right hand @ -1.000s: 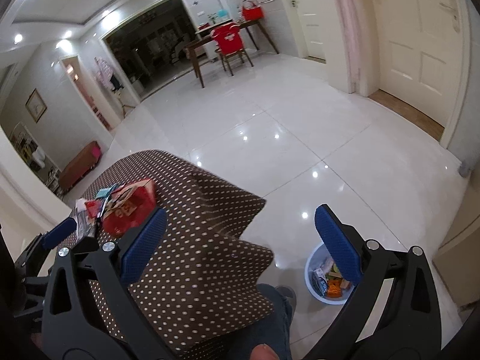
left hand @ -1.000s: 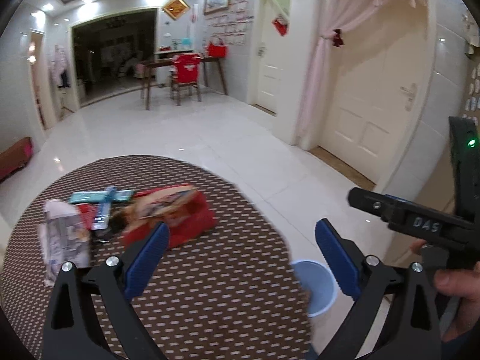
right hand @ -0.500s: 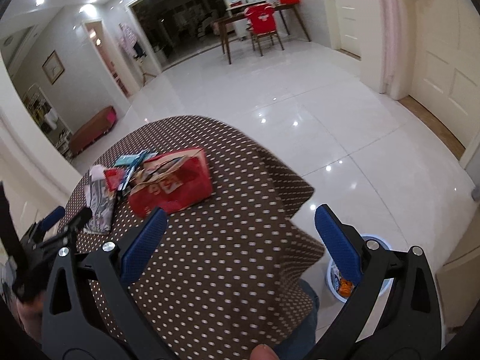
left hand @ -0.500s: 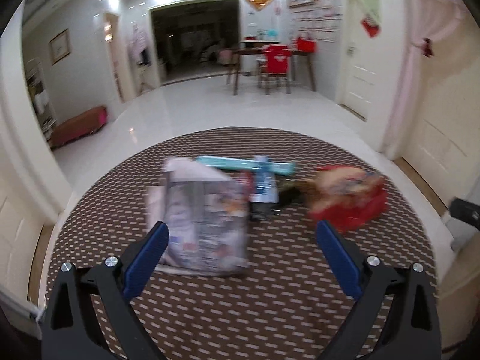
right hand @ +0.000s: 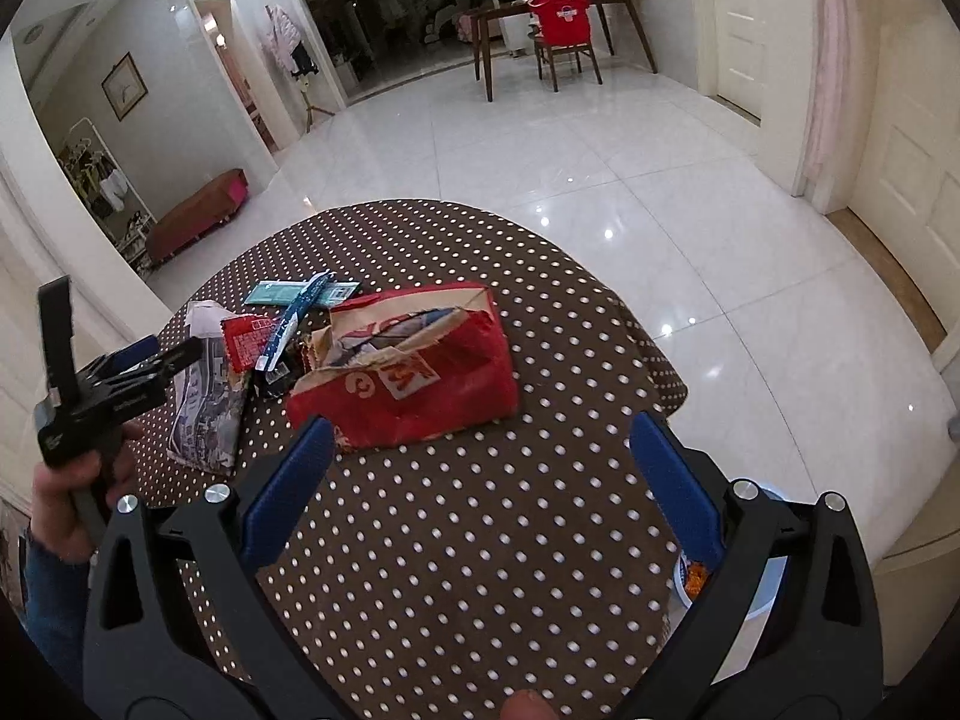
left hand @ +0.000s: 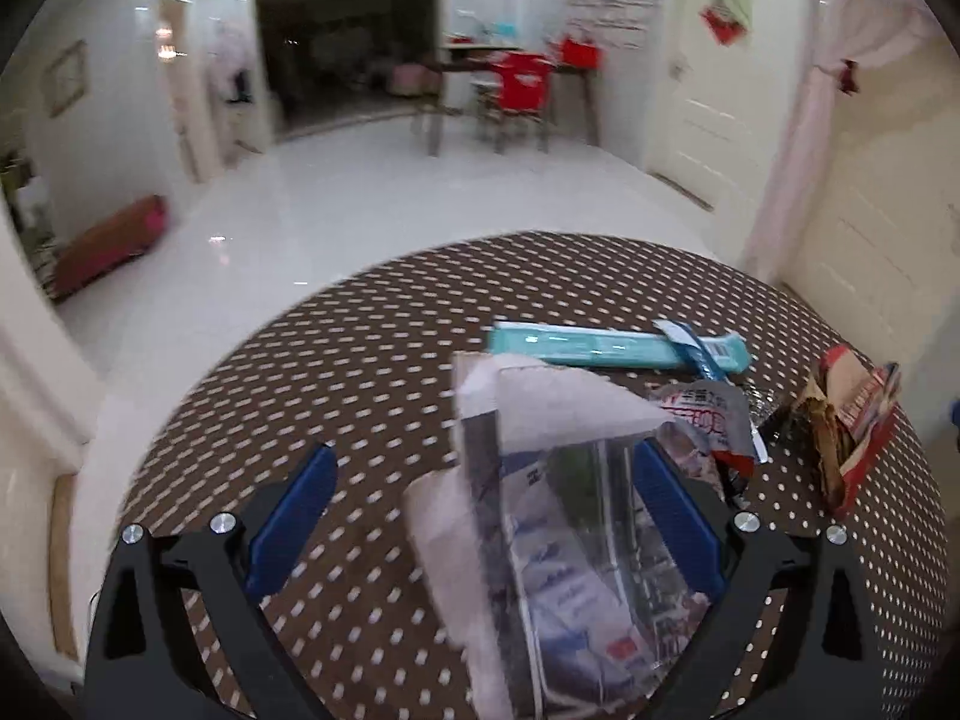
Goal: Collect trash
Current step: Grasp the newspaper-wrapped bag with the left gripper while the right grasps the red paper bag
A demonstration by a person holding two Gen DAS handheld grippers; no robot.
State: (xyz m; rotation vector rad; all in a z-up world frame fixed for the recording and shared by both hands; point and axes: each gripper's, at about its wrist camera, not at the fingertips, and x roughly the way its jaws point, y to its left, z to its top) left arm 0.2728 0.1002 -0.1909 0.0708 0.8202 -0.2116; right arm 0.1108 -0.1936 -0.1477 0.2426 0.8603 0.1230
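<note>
Trash lies on a round table with a brown dotted cloth (right hand: 456,540). A clear and white plastic wrapper (left hand: 558,516) lies between the fingers of my open left gripper (left hand: 480,516); it also shows in the right wrist view (right hand: 207,408). Beyond it are a teal flat pack (left hand: 606,349), a small red sachet (right hand: 246,339) and a torn red paper bag (right hand: 414,372). My right gripper (right hand: 480,480) is open and empty, just short of the red bag. A blue bin (right hand: 756,594) with trash stands on the floor at the right.
White tiled floor (right hand: 600,150) surrounds the table. A wooden table and a chair with a red cover (right hand: 564,24) stand far back. A low red bench (right hand: 198,216) is by the left wall. Doors (right hand: 900,168) are at the right.
My left gripper has swung left and come down over the clear wrapper, which now lies between its fingers. My right gripper has turned from the bin towards the red bag.
</note>
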